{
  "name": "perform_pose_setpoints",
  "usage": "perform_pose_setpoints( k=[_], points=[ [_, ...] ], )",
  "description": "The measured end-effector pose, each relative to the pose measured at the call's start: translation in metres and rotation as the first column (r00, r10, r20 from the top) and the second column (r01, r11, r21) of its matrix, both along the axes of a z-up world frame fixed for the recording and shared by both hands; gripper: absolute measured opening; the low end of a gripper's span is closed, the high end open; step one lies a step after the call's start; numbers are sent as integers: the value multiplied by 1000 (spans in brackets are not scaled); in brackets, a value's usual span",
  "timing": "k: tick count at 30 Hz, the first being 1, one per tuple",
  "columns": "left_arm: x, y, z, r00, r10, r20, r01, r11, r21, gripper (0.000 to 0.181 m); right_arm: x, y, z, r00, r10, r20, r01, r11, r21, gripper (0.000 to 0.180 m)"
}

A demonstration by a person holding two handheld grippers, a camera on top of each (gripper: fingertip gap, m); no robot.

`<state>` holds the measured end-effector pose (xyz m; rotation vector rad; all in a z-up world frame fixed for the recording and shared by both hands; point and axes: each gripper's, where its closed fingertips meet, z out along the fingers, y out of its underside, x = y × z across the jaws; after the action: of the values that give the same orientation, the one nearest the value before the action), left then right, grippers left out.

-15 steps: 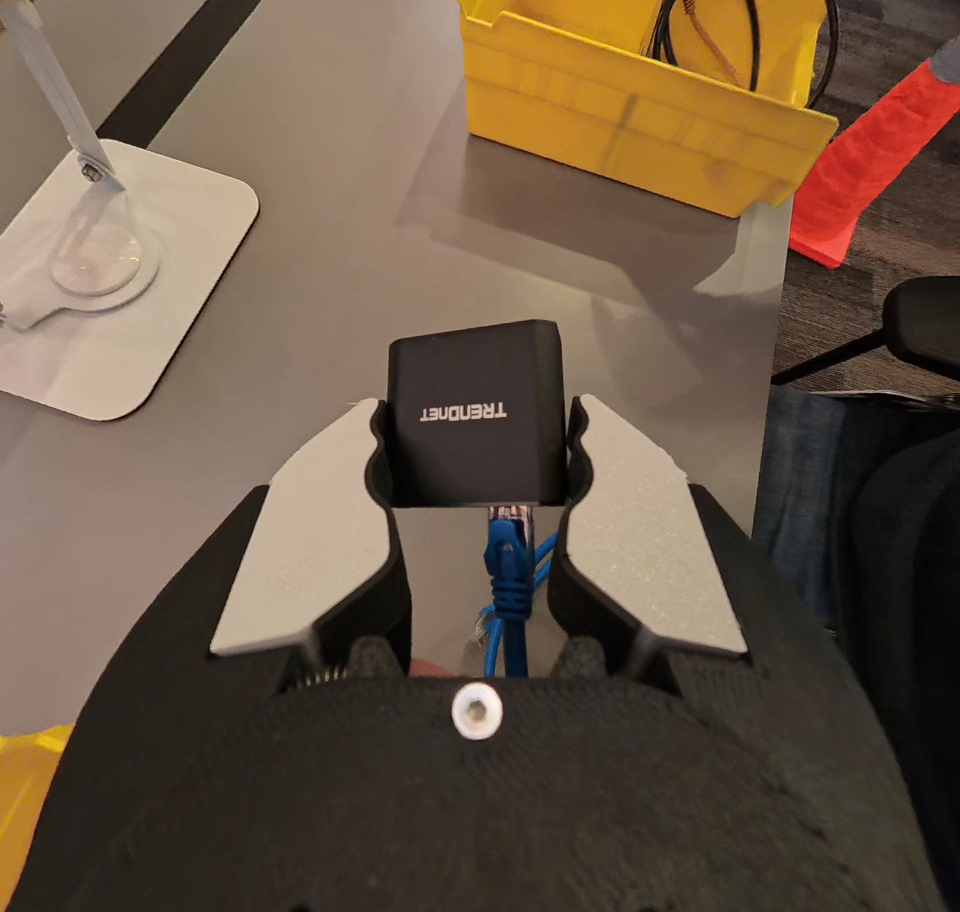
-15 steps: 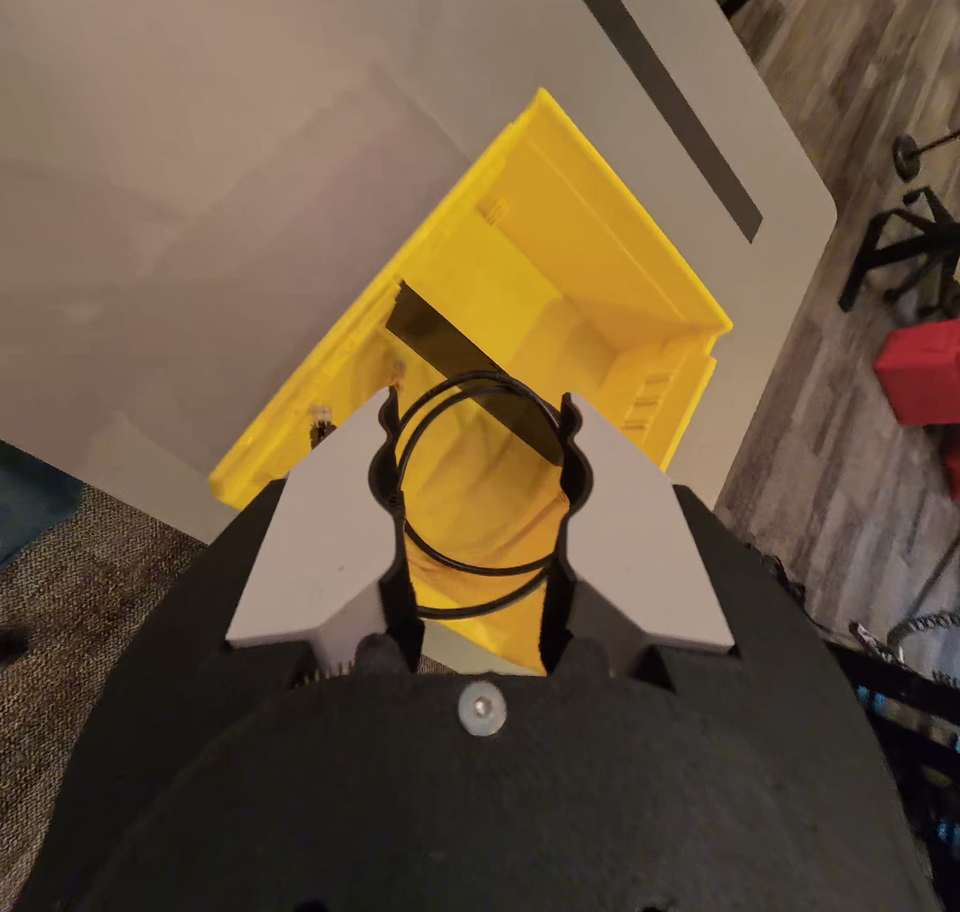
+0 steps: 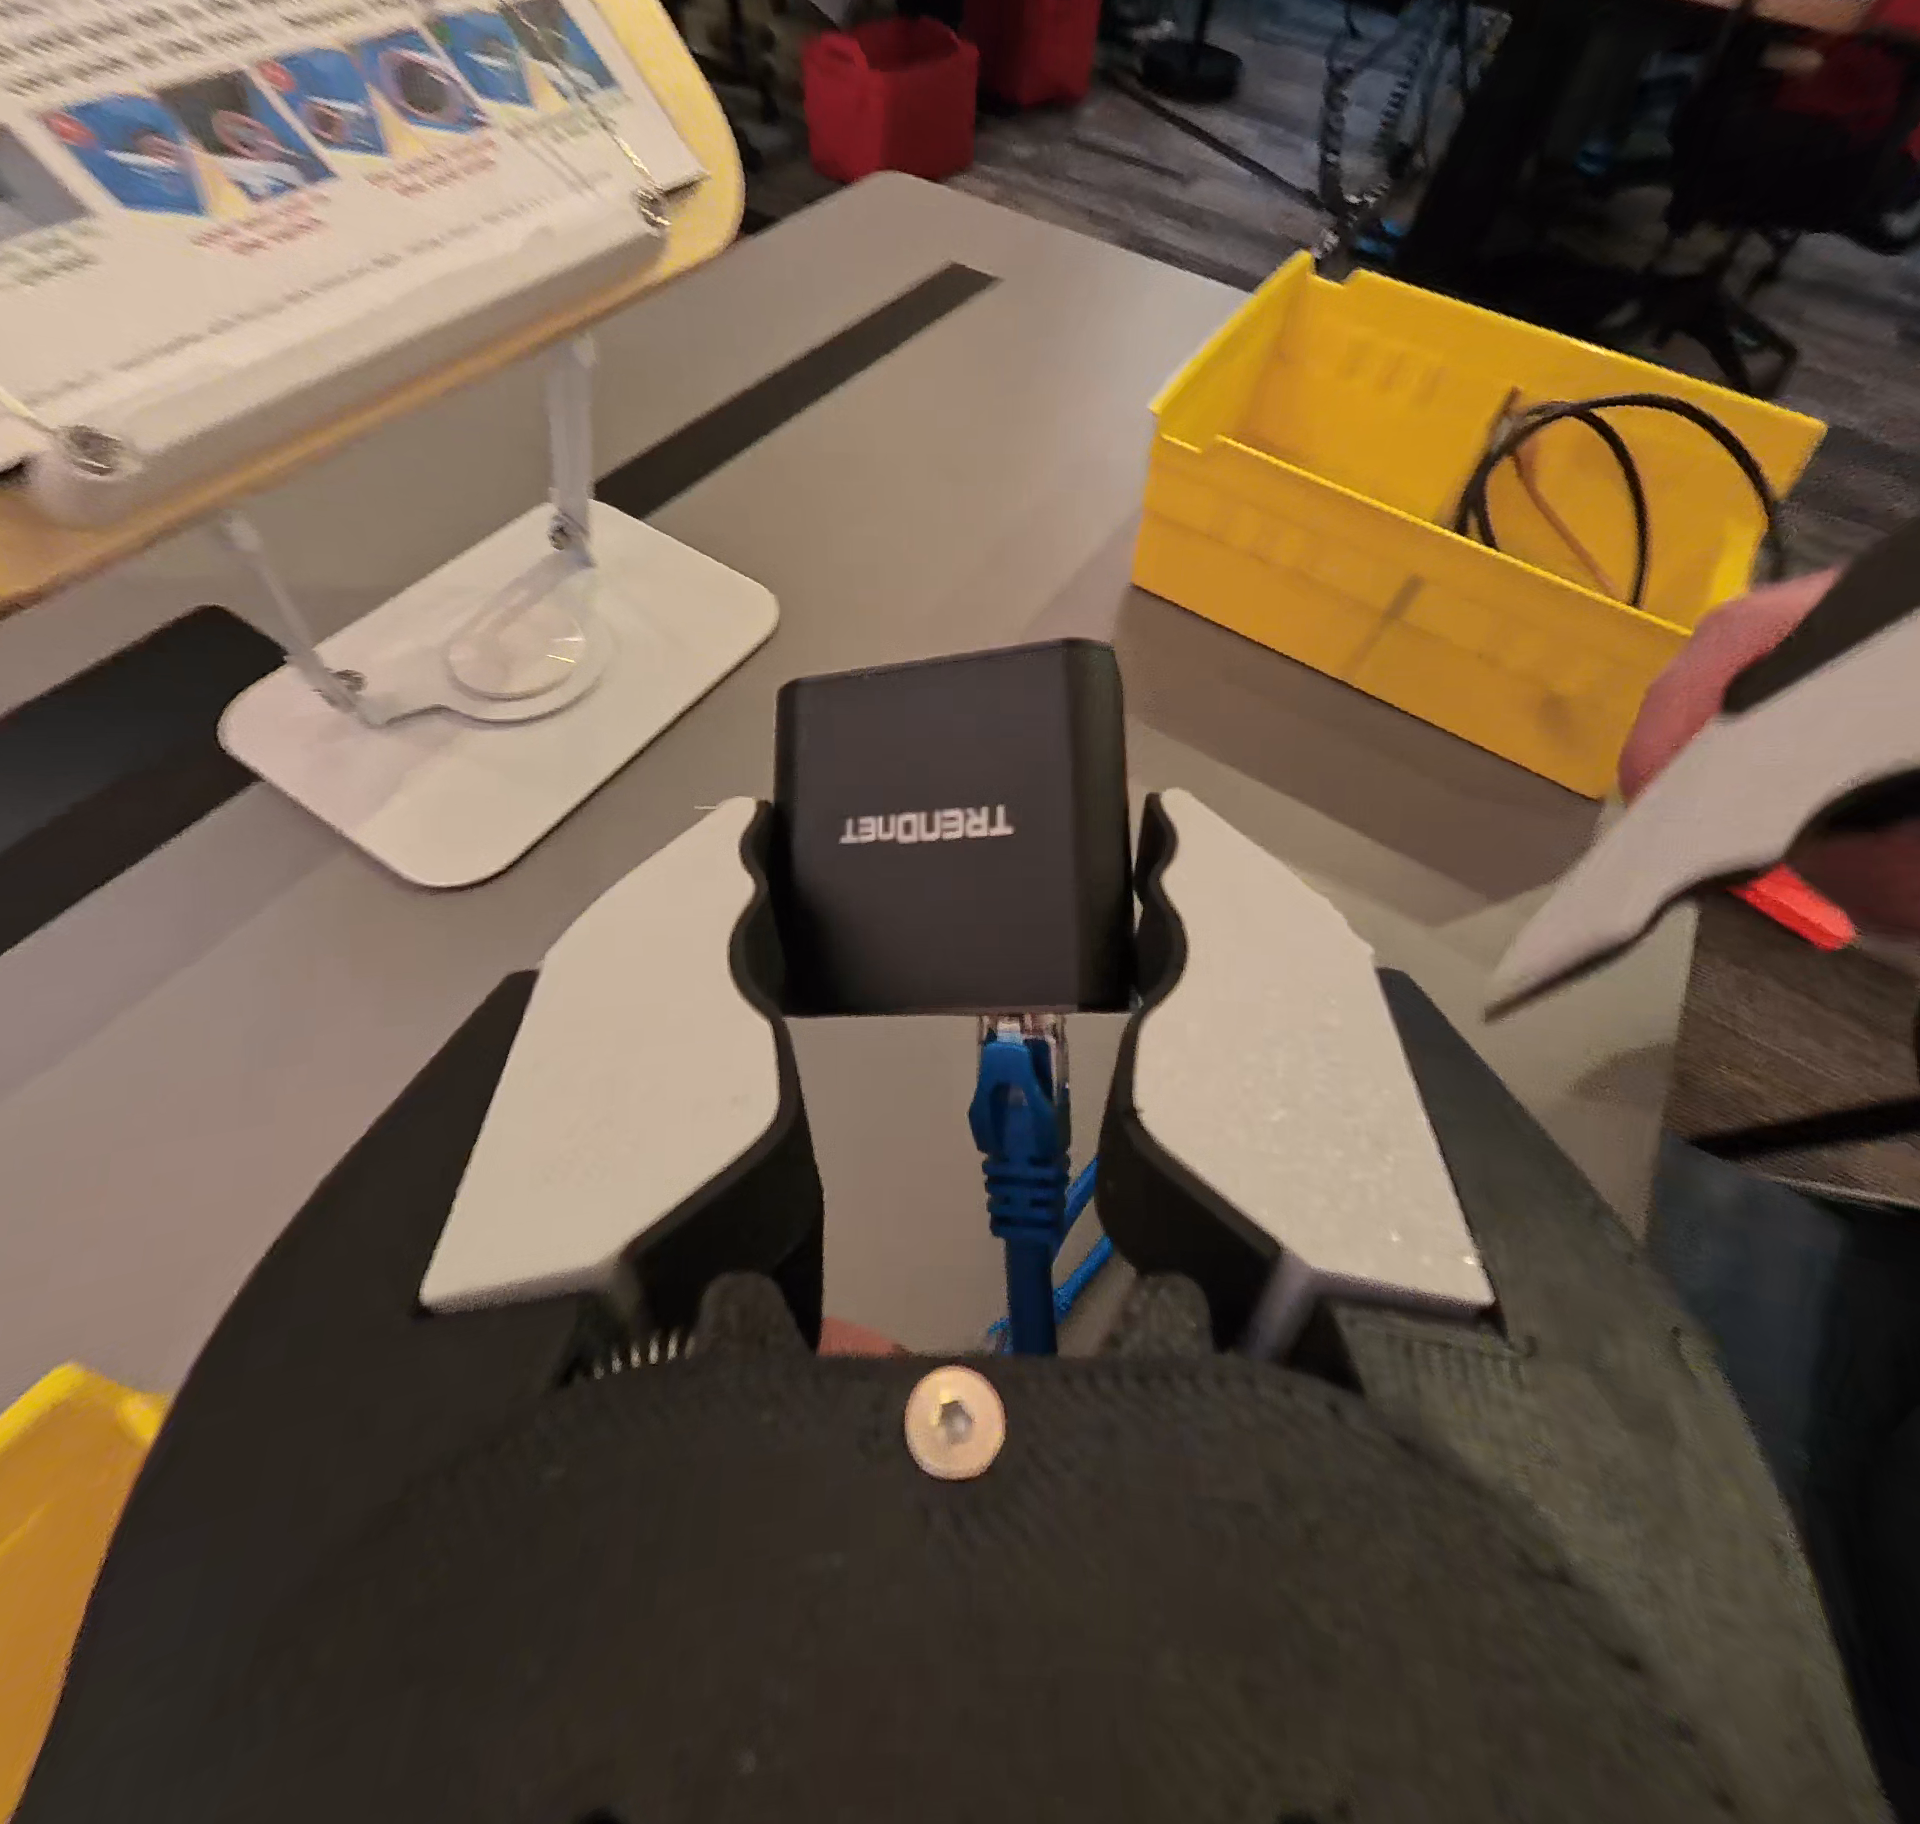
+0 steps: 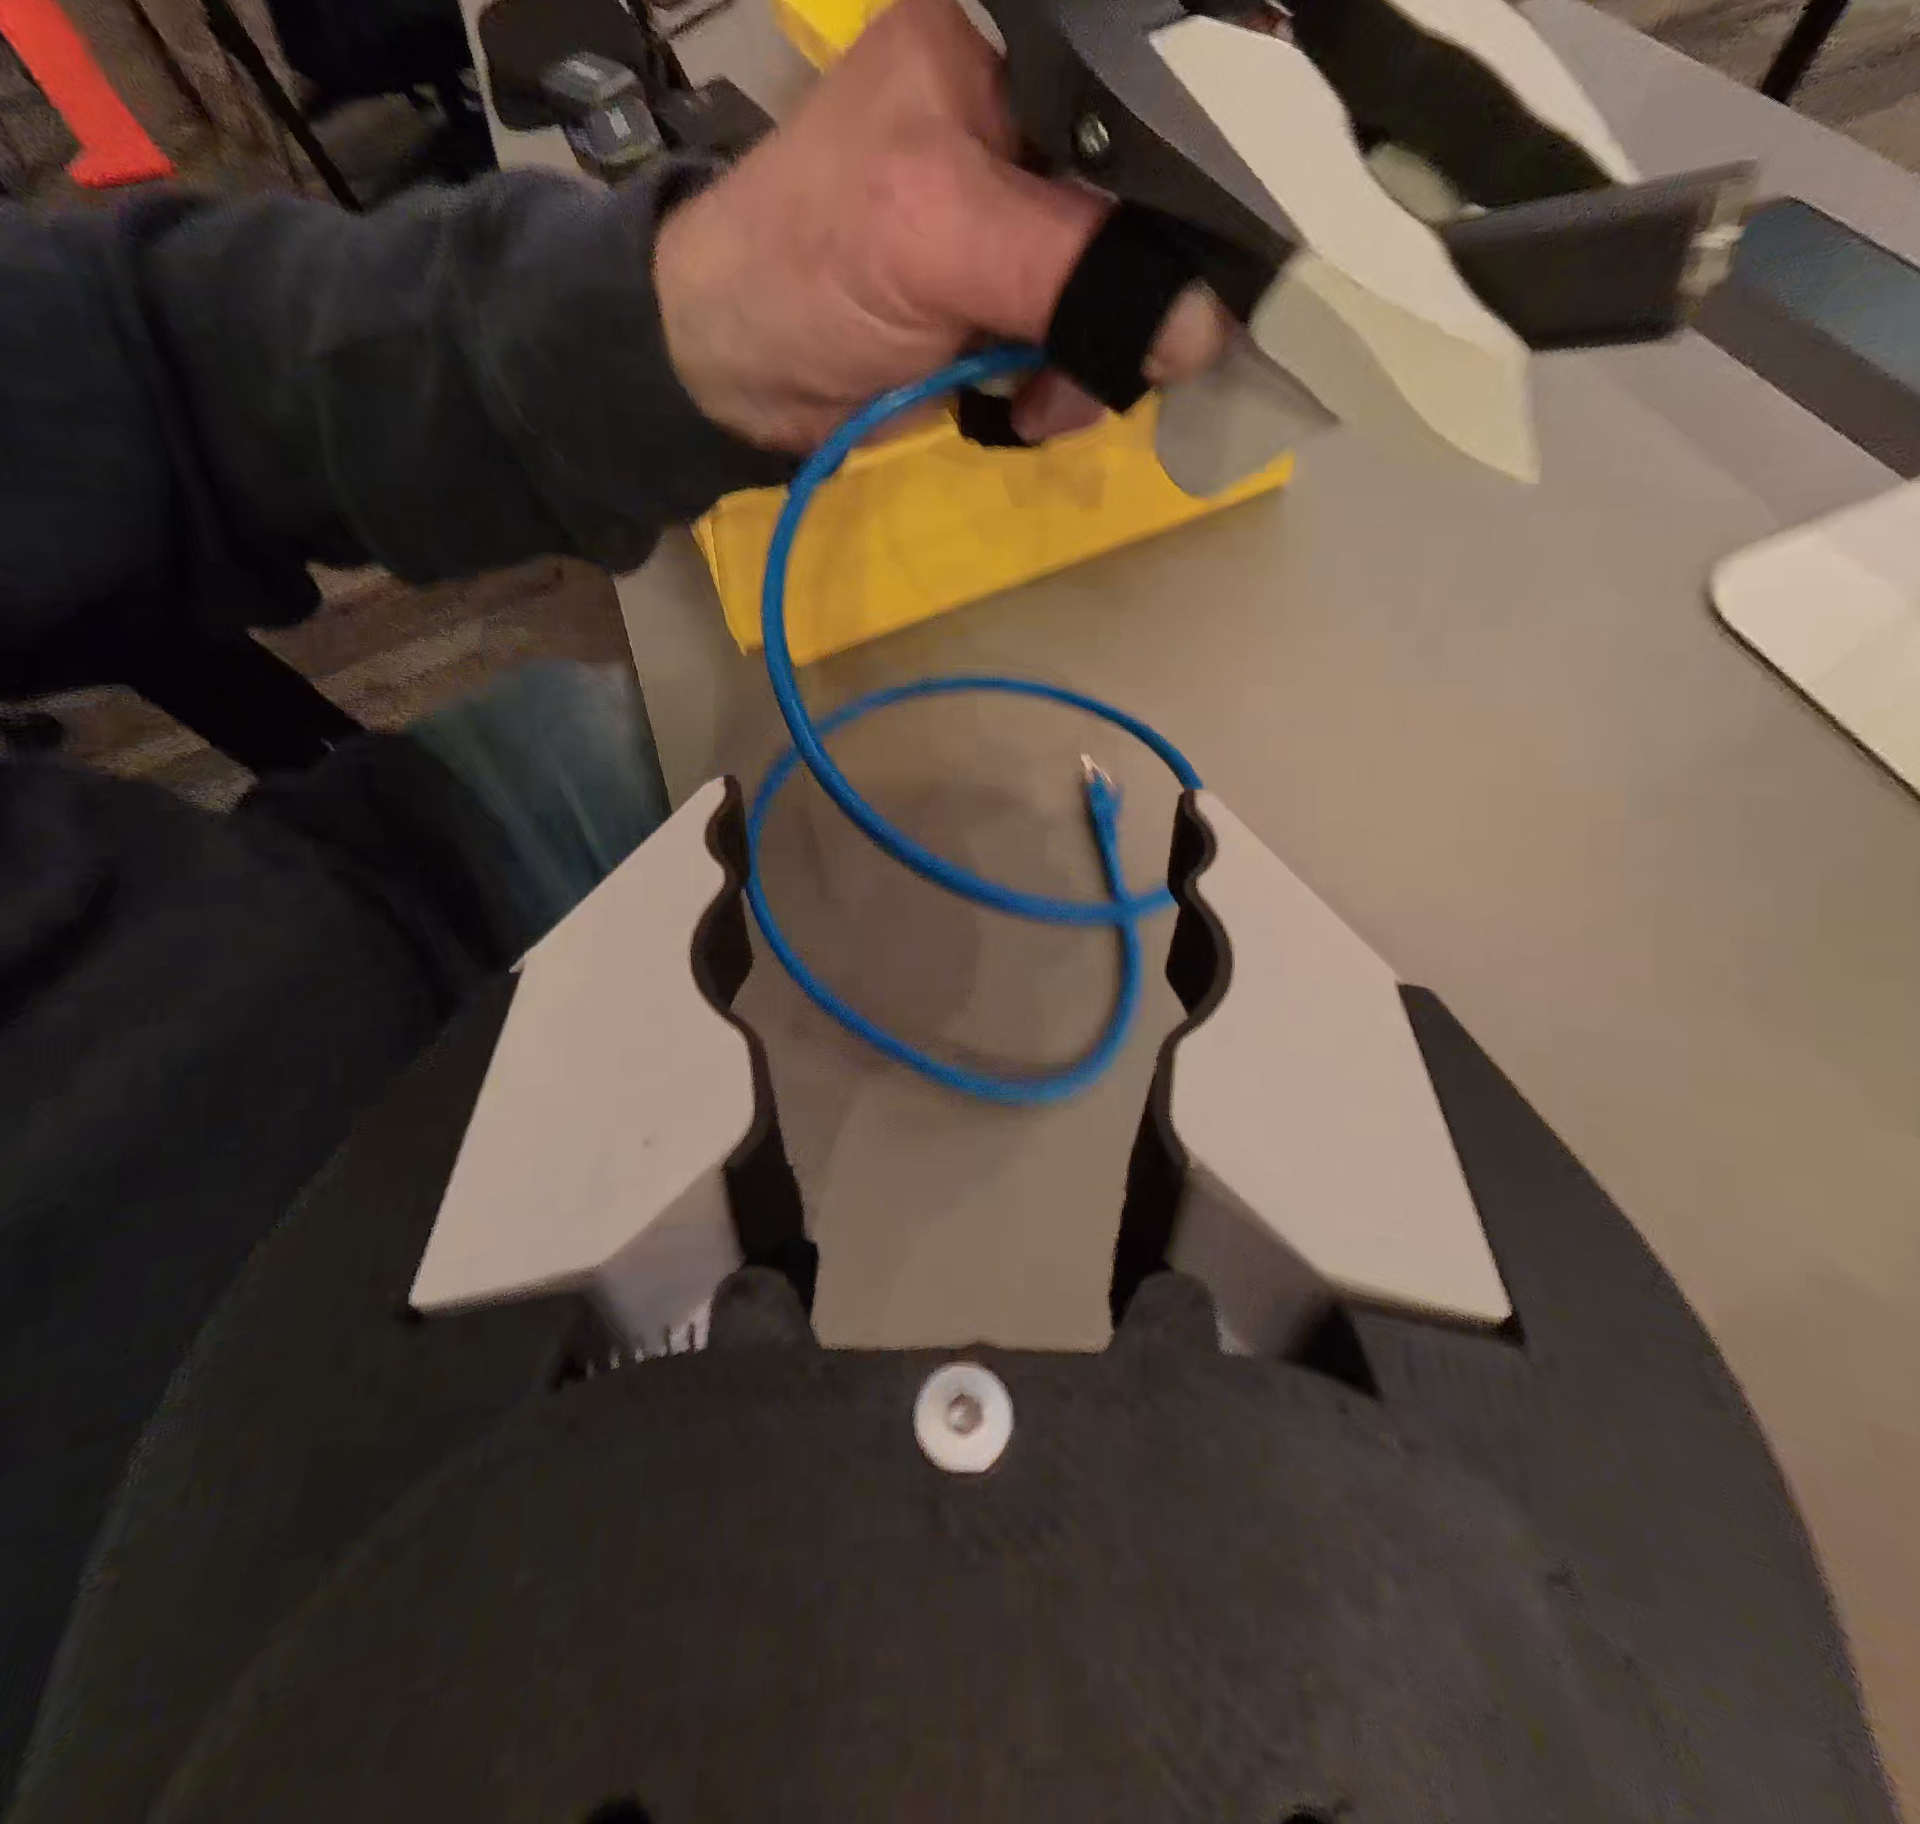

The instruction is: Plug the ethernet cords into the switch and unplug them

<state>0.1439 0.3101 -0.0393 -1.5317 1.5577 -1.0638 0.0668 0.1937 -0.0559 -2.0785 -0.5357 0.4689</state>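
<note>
My left gripper (image 3: 951, 808) is shut on a black switch (image 3: 945, 735), gripping its two sides. A blue ethernet cord (image 3: 1013, 1130) is plugged into the switch's near face and runs back under the gripper. In the right wrist view a hand holds the left gripper (image 4: 1569, 288) and the switch (image 4: 1590, 257) above the table. The blue cord (image 4: 831, 798) hangs from it and loops on the table, with its free plug (image 4: 1099, 772) lying loose. My right gripper (image 4: 961, 808) is open and empty above that loop. A black cord (image 3: 1558, 475) lies in a yellow bin (image 3: 1403, 569).
The grey table (image 3: 935, 424) holds a document stand with a white base (image 3: 499, 694) at the left. A second yellow bin (image 4: 987, 527) sits under the hand near the table edge. One of my right gripper's fingers (image 3: 1714, 818) shows at the right edge. Red containers (image 3: 894, 91) stand on the floor beyond.
My right gripper has left the black cord and its yellow bin and now hovers over the blue cord's loop. My left gripper has tilted up, still holding the switch.
</note>
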Motion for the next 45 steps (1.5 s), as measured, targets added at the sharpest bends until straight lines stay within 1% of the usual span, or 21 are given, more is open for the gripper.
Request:
perform_pose_setpoints(
  k=[2,5,7,9,10,11,12,14,17,20,25,26,29,30,32,34,37,39,42,44,45],
  points=[
    [-1,5,5,999,38,25,-39,998,44,65,-22,21,-8,999,44,-23,-44,999,-19,80],
    [-2,8,15,995,68,68,-71,996,53,65,-45,42,-28,994,111,-14,-112,990,-88,79],
    [-4,10,20,993,79,90,-82,996,28,65,-56,51,-33,990,142,8,-140,986,-85,74],
    [-5,13,22,990,85,110,-83,996,-24,65,-68,50,-45,977,206,47,-198,971,-133,68],
    [-5,14,22,989,87,116,-82,995,-49,65,-73,50,-51,971,230,65,-219,964,-151,56],
    [-5,15,23,989,86,123,-78,994,-70,65,-77,51,-52,966,244,81,-233,963,-133,34],
    [-5,17,23,988,89,128,-79,993,-83,65,-81,51,-54,959,266,97,-254,960,-120,17],
    [-6,20,23,987,95,130,-83,992,-95,65,-87,47,-58,943,316,108,-302,945,-123,0],
    [-9,24,24,987,88,136,-73,991,-113,65,-79,42,-51,930,344,133,-332,938,-101,0],
    [-10,27,24,989,44,142,-26,991,-129,66,-63,34,-30,913,380,151,-373,925,-71,0],
    [-12,31,11,989,-50,140,84,964,-252,69,-35,26,7,900,416,127,-415,909,-33,0],
    [-13,34,7,989,-57,137,92,960,-266,58,-29,27,13,902,416,116,-416,909,-30,0],
    [-18,39,-2,992,-76,102,99,965,-242,57,-5,35,17,912,388,128,-386,921,-46,0],
    [-20,39,-5,992,-93,83,110,967,-230,58,1,36,17,914,392,101,-388,920,-59,0],
    [-25,28,-10,984,-178,18,178,965,-191,61,10,36,17,915,401,54,-397,915,-71,0],
    [-34,11,-20,952,-294,-79,280,948,-151,68,16,33,22,914,406,13,-404,913,-57,0],
    [-53,-24,-28,866,-473,-166,456,880,-130,77,19,28,37,912,409,-33,-410,912,-14,0],
    [-64,-44,-36,805,-555,-210,538,832,-137,86,23,27,48,915,401,-36,-401,916,12,0],
    [-68,-62,-51,755,-608,-246,594,793,-138,100,30,30,58,926,378,-12,-377,925,38,0],
    [-56,-65,-62,771,-583,-256,569,812,-133,98,34,34,63,931,364,10,-364,930,49,0],
    [-48,-63,-68,787,-557,-263,547,829,-117,102,35,37,64,934,357,19,-357,932,54,0]
  ],
)
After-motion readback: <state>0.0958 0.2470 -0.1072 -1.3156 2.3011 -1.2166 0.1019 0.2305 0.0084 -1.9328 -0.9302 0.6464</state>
